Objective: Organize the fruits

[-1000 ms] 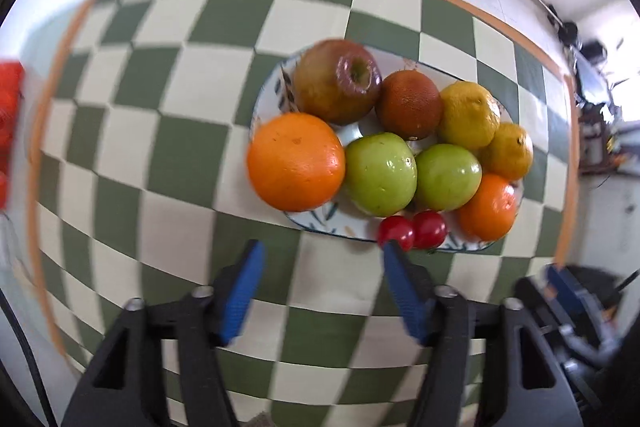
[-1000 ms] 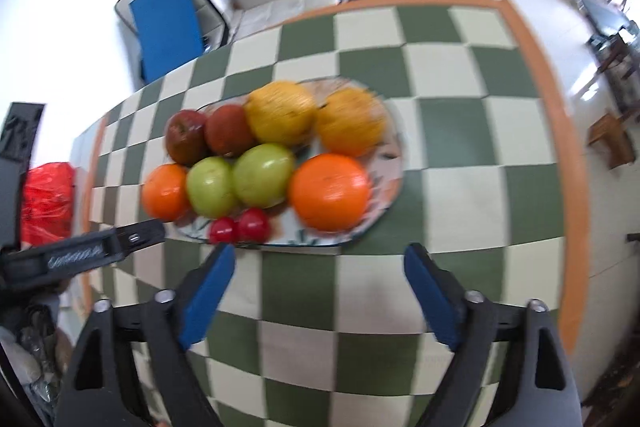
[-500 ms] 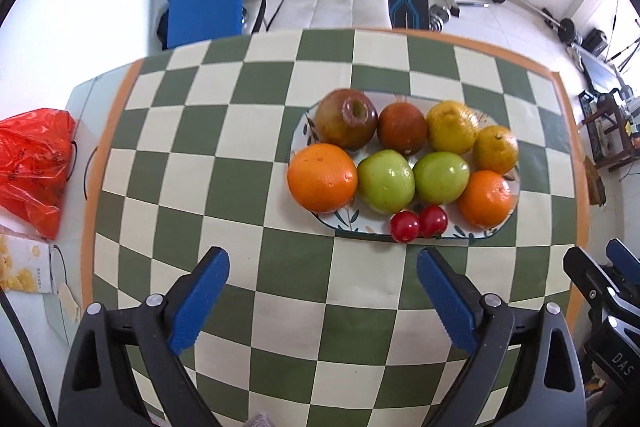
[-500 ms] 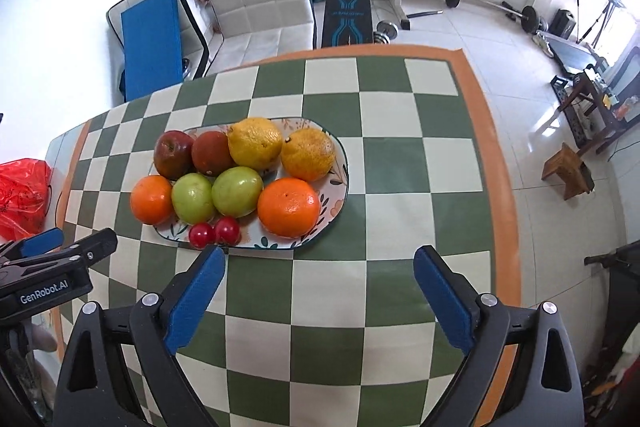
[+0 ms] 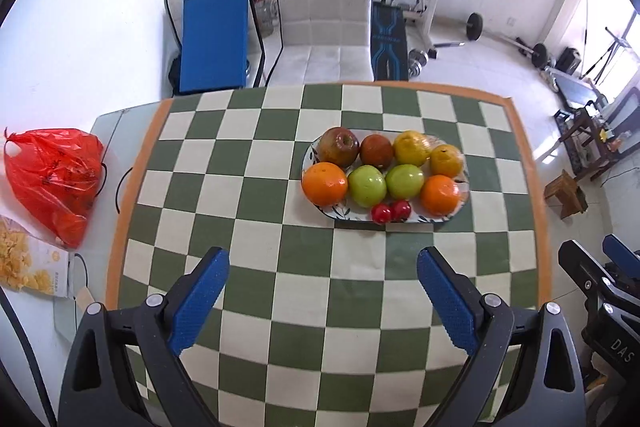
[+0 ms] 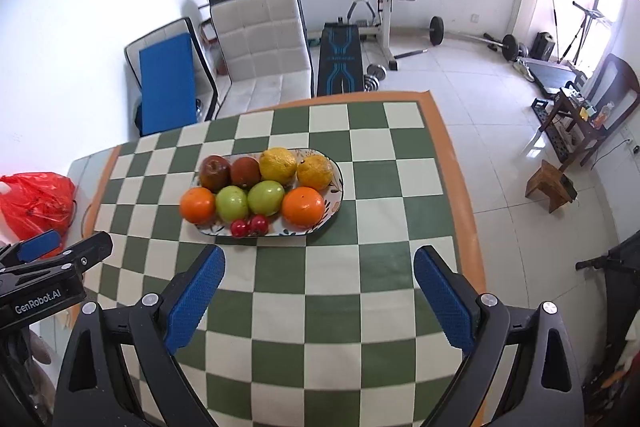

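A: How are the grippers sitting?

B: The left gripper and right gripper are both hovering above the checkered table, blue ribbed fingers spread wide, holding nothing.

A: And the fruit?

B: It's lying on an oval patterned plate, well beyond the fingertips: round glossy oranges, green apples, yellow lemons, two small cherries. The plate is sitting ahead-right of the left fingers, ahead-left of the right ones.

White walls; tiled floor; weight bench
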Motion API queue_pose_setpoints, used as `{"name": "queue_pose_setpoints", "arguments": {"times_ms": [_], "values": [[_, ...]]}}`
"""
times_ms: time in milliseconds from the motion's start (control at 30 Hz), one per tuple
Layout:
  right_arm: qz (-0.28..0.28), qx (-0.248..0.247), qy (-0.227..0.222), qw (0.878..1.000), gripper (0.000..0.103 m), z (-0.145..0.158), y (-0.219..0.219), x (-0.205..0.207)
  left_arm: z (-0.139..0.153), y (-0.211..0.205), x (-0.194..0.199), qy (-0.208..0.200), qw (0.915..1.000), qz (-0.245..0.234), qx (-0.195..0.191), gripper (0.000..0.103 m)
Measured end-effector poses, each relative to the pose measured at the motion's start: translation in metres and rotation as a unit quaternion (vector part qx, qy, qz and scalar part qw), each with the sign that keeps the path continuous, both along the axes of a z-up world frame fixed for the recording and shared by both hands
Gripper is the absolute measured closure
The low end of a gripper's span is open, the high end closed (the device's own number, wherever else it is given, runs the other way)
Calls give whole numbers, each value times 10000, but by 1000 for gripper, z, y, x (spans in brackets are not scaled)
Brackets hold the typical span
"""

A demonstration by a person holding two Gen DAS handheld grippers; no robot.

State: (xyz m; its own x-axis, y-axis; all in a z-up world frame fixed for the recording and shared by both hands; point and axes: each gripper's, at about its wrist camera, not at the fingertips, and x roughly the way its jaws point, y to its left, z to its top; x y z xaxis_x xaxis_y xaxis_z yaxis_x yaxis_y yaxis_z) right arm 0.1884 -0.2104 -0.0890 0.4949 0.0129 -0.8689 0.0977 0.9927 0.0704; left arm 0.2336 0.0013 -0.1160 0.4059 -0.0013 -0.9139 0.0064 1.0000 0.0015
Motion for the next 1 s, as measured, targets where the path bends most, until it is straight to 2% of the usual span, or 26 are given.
{"name": "queue_pose_setpoints", "arguments": {"times_ms": [333, 433, 733, 1000], "values": [[78, -34, -500, 9987, 5, 73, 16, -82, 64, 5, -67, -577, 9981, -155, -131, 7], [118, -77, -639, 9979, 5, 93, 20, -102, 79, 7, -82, -685, 9972, -155, -242, 7], [171, -121, -1106, 9936, 4, 151, 26, -155, 118, 4, -129, -1054, 9939, -215, -256, 7], [240, -126, -1213, 9922, 4, 171, 28, -176, 134, 1, -151, -1210, 9921, -216, -240, 7]]}}
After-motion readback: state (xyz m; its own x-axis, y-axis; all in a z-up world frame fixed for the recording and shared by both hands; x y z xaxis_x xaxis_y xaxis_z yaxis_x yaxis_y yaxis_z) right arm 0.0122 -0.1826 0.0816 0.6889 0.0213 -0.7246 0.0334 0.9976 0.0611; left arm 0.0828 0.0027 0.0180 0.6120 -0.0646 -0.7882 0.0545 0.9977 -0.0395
